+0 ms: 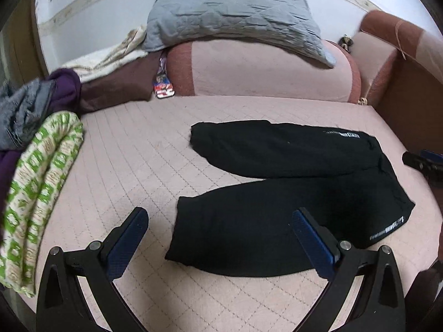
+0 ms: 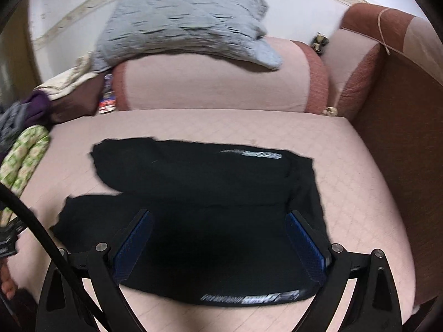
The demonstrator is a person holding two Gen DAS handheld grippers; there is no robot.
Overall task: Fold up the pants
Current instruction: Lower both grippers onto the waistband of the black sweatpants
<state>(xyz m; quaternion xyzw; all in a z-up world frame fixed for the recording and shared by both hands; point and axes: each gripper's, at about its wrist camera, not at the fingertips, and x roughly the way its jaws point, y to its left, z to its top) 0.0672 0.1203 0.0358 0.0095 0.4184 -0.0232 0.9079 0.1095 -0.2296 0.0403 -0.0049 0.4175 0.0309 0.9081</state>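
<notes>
Black pants (image 1: 290,193) lie flat on the pink quilted sofa seat (image 1: 144,149), two short legs pointing left, waistband at the right with white lettering. My left gripper (image 1: 221,215) is open and empty, hovering over the near leg's cuff end. My right gripper (image 2: 218,218) is open and empty, above the waist part of the pants (image 2: 210,193); its tip also shows at the right edge of the left wrist view (image 1: 423,163). The right wrist view is blurred.
A grey pillow (image 1: 235,11) rests on the sofa back. A green-patterned cloth (image 1: 41,188) and purple and grey clothes (image 1: 30,102) are piled at the left. The sofa armrest (image 1: 398,63) rises at the right. A black cable (image 2: 36,227) crosses the right wrist view's lower left.
</notes>
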